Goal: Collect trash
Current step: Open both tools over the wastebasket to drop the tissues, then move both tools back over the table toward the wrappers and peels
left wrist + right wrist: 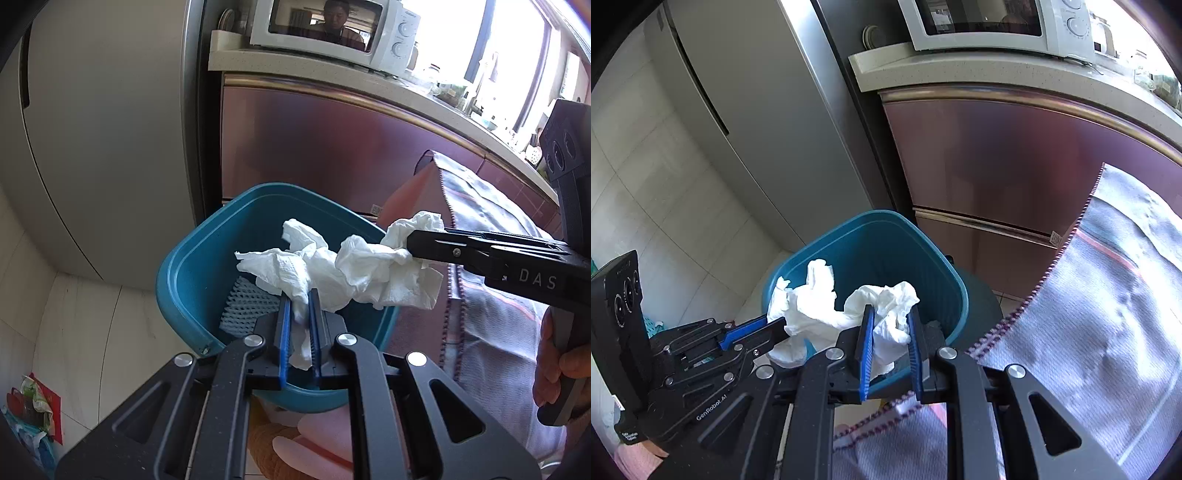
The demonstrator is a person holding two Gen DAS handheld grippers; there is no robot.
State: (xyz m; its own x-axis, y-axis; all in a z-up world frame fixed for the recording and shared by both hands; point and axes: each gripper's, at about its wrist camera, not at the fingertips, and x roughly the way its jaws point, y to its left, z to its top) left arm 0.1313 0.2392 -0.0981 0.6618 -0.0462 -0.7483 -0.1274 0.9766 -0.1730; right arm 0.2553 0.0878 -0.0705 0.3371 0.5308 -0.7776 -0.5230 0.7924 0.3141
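Observation:
A crumpled white paper tissue [347,271] hangs stretched between both grippers, right over the open teal trash bin [184,266]. My left gripper [300,306] is shut on one end of the tissue. My right gripper [889,321] is shut on the other end of the tissue [890,325]; in the left wrist view it comes in from the right [417,242]. In the right wrist view the left gripper [775,326] comes in from the left above the bin [956,295]. A grey foam net [247,306] lies inside the bin.
A grey cloth with purple stitching [1108,295] covers a table edge right of the bin. A fridge [92,129] stands at the left, maroon cabinets [332,147] with a white microwave [332,29] behind. Colourful bags [33,413] lie on the tiled floor at lower left.

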